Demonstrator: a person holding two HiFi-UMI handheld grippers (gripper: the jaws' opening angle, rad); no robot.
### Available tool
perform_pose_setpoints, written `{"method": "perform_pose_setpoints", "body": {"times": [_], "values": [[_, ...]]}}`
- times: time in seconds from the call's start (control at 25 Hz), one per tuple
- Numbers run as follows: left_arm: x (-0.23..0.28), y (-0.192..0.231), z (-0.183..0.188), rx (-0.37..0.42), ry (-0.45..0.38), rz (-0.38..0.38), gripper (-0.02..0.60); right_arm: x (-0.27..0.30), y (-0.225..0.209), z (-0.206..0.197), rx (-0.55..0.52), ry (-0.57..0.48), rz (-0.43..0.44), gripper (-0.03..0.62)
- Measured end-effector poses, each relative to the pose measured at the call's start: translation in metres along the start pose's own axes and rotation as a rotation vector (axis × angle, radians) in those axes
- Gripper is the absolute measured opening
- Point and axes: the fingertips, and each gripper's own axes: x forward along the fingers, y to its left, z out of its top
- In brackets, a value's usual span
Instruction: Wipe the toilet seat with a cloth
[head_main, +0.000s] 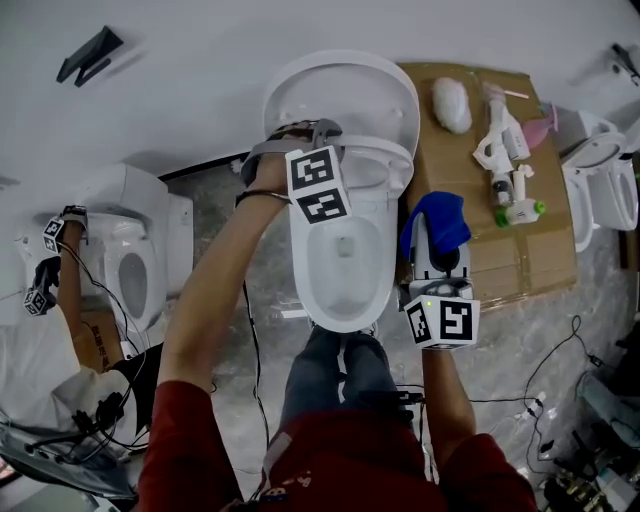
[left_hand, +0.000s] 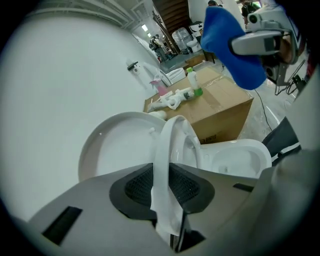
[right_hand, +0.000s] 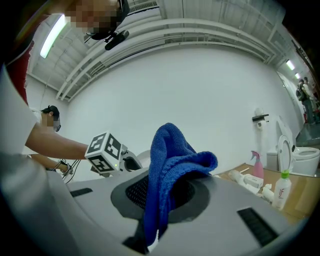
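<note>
Grey stone floor and a white wall surround the toilet. The left gripper is clamped on the thin, glossy white toilet seat, which is lifted off the bowl. The right gripper, just right of the toilet, pinches a blue cloth. Best to hold the seat steady and wipe along the ring with the cloth spread flat.

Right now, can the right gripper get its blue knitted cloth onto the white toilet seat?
Probably yes. The right gripper, clamping the blue cloth, hovers beside the bowl; nothing stands between it and the toilet seat in the left gripper.
</note>
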Motion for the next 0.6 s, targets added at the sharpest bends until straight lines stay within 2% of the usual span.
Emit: {"method": "perform_pose_setpoints", "body": {"times": [0.2, 0.32, 0.6], "values": [[-0.033, -0.050, 0.003, 0.047, -0.020, -0.032, 0.092, -0.009, 0.001, 0.010, 0.003, -0.026, -0.007, 0.059], [-0.047, -0.079, 0.006, 0.028, -0.042, -0.071, 0.100, -0.013, 0.004, 0.012, 0.000, -0.034, 0.001, 0.058], [-0.078, -0.172, 0.004, 0.016, -0.051, -0.223, 0.112, -0.030, 0.017, 0.009, 0.000, -0.035, 0.023, 0.059]]}}
